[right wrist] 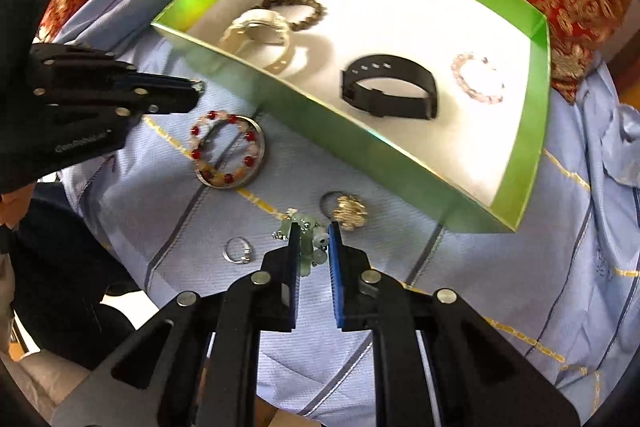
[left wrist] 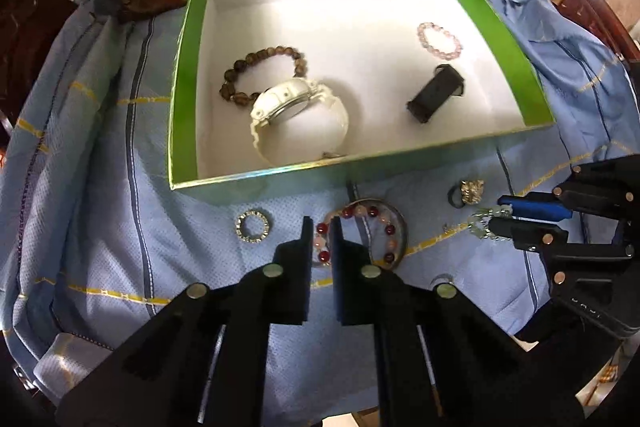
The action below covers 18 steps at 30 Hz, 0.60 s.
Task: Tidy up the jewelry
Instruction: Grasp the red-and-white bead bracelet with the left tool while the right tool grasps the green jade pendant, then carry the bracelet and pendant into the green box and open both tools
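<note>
A green box (left wrist: 188, 75) with a white floor holds a brown bead bracelet (left wrist: 262, 73), white watch (left wrist: 298, 115), black band (left wrist: 436, 93) and pink bracelet (left wrist: 439, 40). A red-bead bracelet (right wrist: 224, 151), rings (right wrist: 346, 211) and a jade piece (right wrist: 310, 239) lie on the cloth beside it.

Text in view: barely any, none legible.

Rt wrist view: one short line of white print (right wrist: 82, 143) on the black body of the left gripper (right wrist: 196, 89), approx. one word, too blurred to make out the letters. Left wrist view: a few small pale marks (left wrist: 586, 307) on the black body of the right gripper (left wrist: 494, 217), too small to tell if letters or digits. No readable label, brand, no. or sign on the green box (left wrist: 188, 27), jewelry or cloth.
</note>
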Each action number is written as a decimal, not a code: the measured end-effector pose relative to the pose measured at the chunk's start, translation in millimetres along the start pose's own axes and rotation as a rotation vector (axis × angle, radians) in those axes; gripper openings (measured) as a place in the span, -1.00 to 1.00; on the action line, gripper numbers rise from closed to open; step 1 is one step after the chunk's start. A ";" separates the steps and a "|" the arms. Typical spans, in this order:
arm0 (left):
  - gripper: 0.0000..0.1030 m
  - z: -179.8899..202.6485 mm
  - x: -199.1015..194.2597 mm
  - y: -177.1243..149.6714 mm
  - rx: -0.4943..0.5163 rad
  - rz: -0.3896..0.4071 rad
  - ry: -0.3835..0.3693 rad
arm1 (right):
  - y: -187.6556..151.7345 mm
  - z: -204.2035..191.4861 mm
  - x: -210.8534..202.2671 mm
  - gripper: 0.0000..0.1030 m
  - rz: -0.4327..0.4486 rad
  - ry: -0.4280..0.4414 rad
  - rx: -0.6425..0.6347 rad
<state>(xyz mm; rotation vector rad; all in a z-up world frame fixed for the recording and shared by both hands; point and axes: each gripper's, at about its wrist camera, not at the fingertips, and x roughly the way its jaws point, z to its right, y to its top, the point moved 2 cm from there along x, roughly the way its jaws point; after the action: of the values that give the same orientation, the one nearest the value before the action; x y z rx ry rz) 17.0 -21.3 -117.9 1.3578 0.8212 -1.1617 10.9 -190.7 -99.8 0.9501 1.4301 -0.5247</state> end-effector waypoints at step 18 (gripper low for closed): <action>-0.84 8.5 32.5 0.9 0.015 -0.062 -0.039 | 7.8 0.0 36.9 -0.74 -0.039 -0.020 0.014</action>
<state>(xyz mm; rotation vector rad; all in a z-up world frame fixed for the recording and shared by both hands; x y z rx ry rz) 25.2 -34.5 -147.7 1.3253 0.8331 -1.2411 21.5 -177.8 -133.6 0.9275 1.4311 -0.5723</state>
